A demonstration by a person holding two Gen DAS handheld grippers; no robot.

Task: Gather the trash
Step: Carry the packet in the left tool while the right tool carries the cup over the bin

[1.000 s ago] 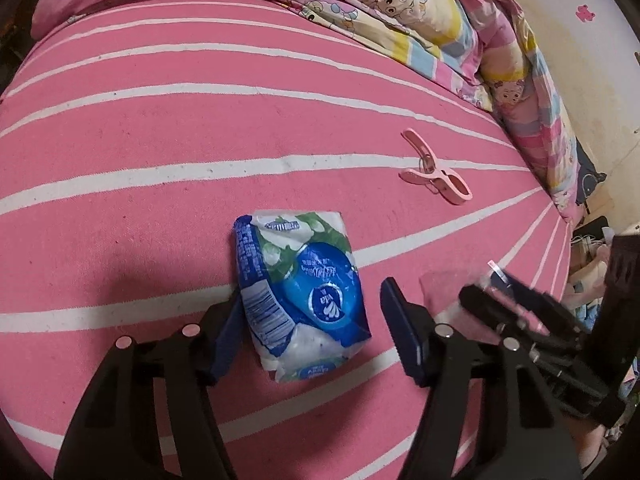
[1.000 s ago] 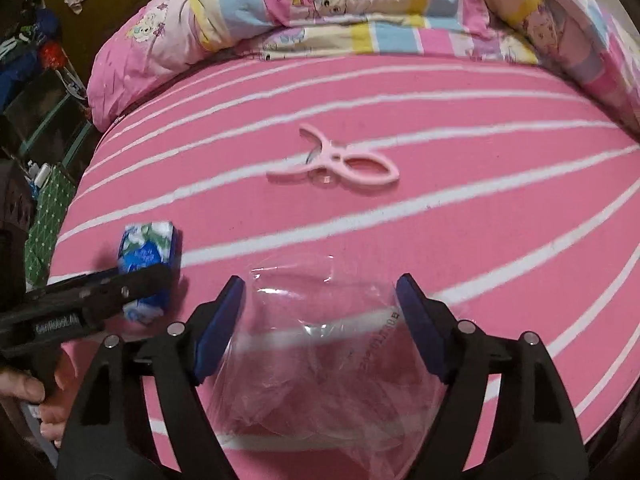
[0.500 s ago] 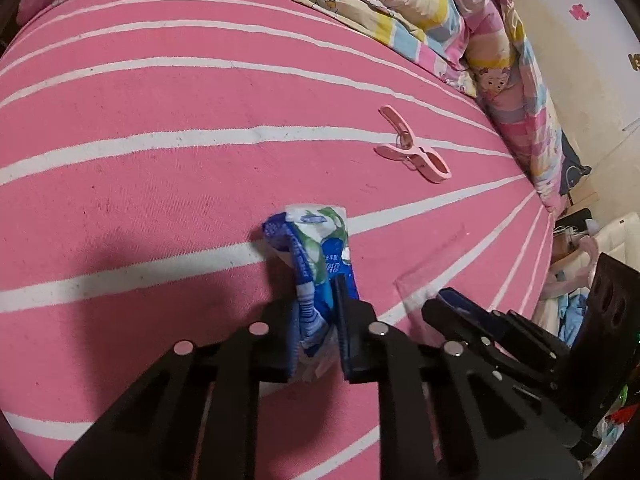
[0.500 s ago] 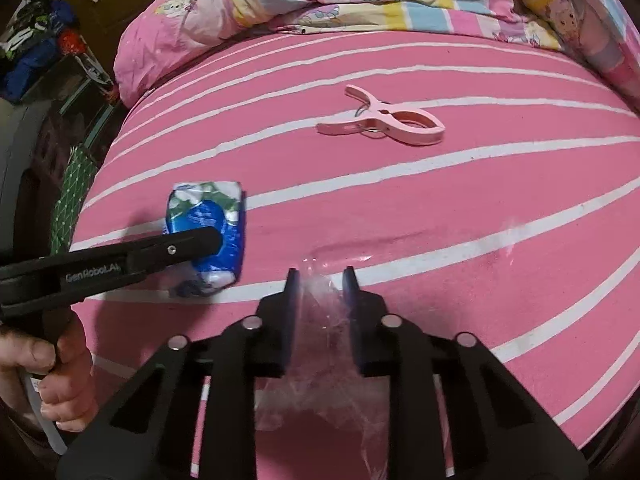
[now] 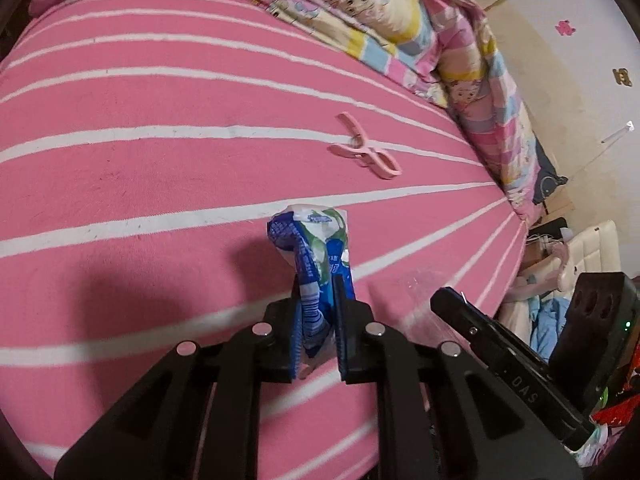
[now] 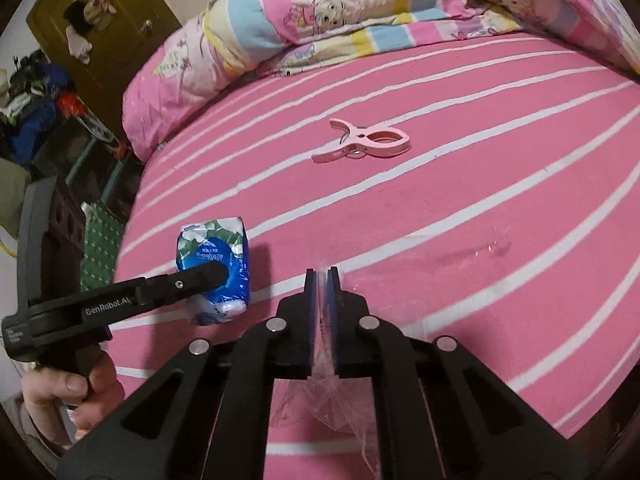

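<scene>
L gripper (image 5: pixel 316 312) just clamped on blue-white wrapper (image 5: pixel 316 240), near bed (image 5: pixel 160 160) front edge. R gripper (image 6: pixel 321 280) just pinched shut on clear plastic film (image 6: pixel 340 396). Both light, crinkly, slippery; grip bunched middle.

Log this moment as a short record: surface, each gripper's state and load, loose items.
surface: pink striped bedsheet
left gripper: jaws just closed on the blue-green wrapper, squeezed between its pads
right gripper: jaws just closed on the clear plastic film, which hangs below the fingers
loose item: pink clothes peg, lying apart from both grippers
background: cartoon quilt bunched at the far edge
</scene>
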